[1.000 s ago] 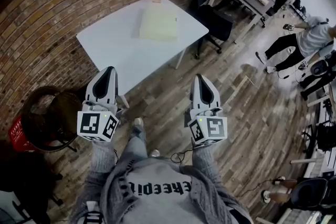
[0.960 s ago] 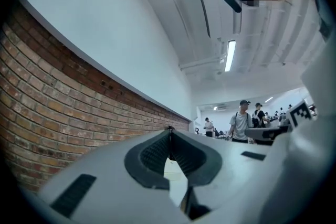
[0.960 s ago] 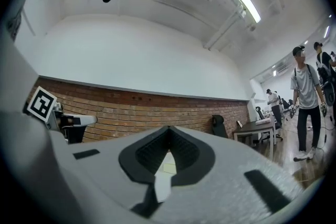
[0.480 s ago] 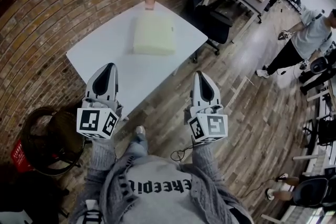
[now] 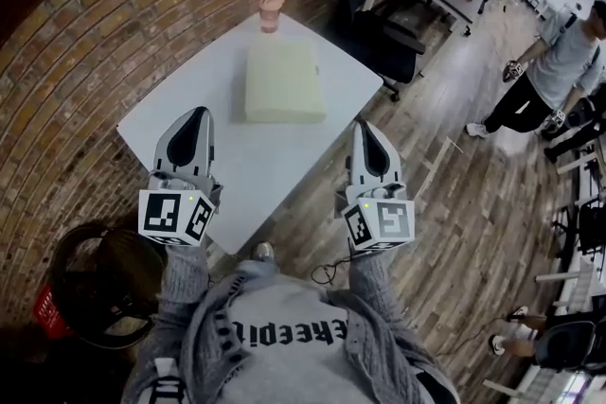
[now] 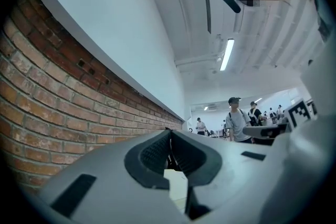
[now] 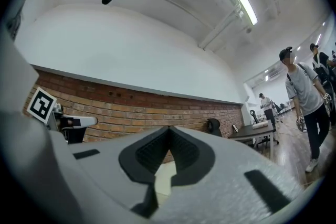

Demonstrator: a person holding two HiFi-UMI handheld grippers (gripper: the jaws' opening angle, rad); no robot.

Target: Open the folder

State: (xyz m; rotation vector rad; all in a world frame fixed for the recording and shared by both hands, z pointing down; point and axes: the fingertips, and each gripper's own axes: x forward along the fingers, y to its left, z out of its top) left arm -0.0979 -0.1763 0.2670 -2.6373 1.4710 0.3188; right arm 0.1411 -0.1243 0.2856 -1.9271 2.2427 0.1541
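Both tools empty. Left gripper [image 5: 196, 113] jaws pressed together, nothing btwn them in its own view; right gripper [image 5: 365, 126] same, tips meeting, only air in front. Folder [image 5: 281, 80], pale yellow-green, lies flat and closed on the far half of the white table [image 5: 256, 167]. It is well apart from both grippers, which hang over the near edge. Pink cup [image 5: 271, 9] stands just beyond the folder's far edge, near the brick wall [image 5: 95, 43].

Risks as I see them:
1. Can't tell from here which edge is spine and which opens. Wrong side means I lift the whole thing, not the cover.
2. Cover sits flush on the tabletop. If a jaw doesn't get under the top leaf only, I pinch the full stack.
3. Table looks smooth. Pushing at the edge w/o the other gripper pinning it prob slides the folder back into the cup and tips it.
4. Jaws must spread before contact, else I just shove it.
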